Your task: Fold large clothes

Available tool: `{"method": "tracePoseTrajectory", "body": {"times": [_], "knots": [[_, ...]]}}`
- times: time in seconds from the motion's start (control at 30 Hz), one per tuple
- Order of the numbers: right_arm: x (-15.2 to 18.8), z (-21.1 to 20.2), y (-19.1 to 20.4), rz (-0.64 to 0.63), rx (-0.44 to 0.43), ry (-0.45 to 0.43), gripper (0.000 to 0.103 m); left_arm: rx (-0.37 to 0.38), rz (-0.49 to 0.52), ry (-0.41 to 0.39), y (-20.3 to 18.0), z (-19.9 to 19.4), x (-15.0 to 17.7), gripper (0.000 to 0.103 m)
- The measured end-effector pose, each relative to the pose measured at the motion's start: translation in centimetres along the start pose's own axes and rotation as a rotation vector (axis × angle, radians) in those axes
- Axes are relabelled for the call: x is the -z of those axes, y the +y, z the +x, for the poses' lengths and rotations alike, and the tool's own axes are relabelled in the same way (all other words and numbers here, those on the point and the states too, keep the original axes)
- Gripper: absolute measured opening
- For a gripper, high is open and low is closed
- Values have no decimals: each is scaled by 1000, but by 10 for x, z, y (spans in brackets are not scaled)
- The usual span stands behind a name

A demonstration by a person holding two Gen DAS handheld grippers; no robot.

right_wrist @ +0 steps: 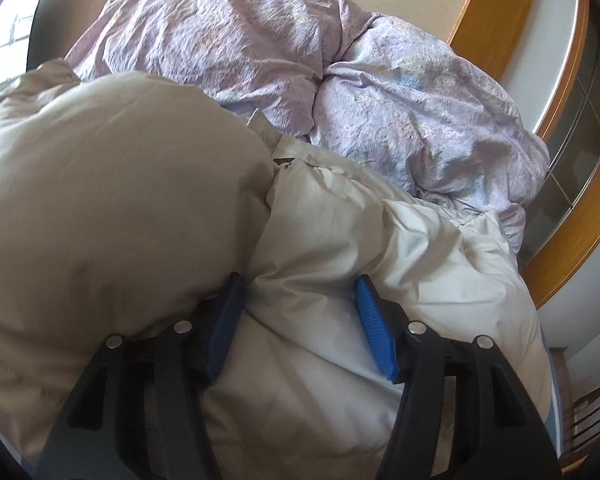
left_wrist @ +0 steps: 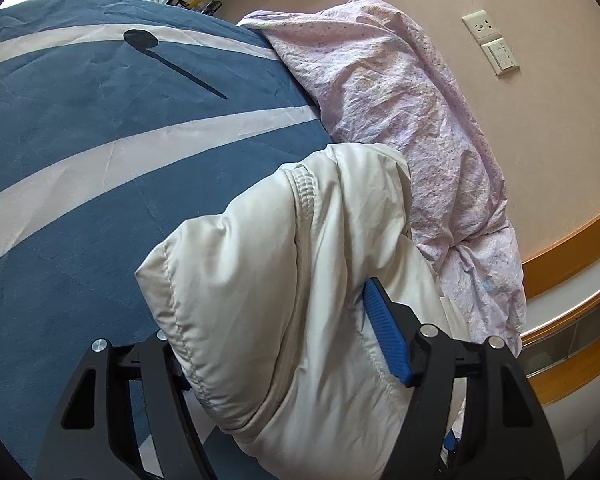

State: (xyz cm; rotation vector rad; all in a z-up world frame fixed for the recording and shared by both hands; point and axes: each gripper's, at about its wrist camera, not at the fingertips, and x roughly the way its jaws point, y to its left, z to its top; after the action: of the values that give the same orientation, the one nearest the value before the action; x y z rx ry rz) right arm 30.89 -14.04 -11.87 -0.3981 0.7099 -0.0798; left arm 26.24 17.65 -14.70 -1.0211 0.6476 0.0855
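No readable text, label or number appears anywhere.

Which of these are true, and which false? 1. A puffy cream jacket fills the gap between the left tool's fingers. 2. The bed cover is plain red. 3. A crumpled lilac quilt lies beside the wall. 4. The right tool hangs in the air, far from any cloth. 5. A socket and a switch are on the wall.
1. True: the jacket bulges between the left tool fingers.
2. False: the bed cover is blue with pale stripes.
3. True: the quilt is bunched along the wall.
4. False: the right tool has the jacket between its fingers.
5. True: the socket sits above the switch.
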Motion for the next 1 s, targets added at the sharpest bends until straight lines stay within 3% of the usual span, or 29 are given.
{"method": "tracePoseTrajectory", "body": {"times": [0.33, 0.53, 1.0], "knots": [[2, 7, 6, -20, 21, 13, 59, 59, 33, -36, -12, -10, -2, 45], [2, 8, 7, -22, 22, 17, 59, 115, 66, -60, -26, -21, -2, 36], [0, 11, 5, -37, 23, 35, 59, 311, 294, -144, -111, -63, 18, 31]]}}
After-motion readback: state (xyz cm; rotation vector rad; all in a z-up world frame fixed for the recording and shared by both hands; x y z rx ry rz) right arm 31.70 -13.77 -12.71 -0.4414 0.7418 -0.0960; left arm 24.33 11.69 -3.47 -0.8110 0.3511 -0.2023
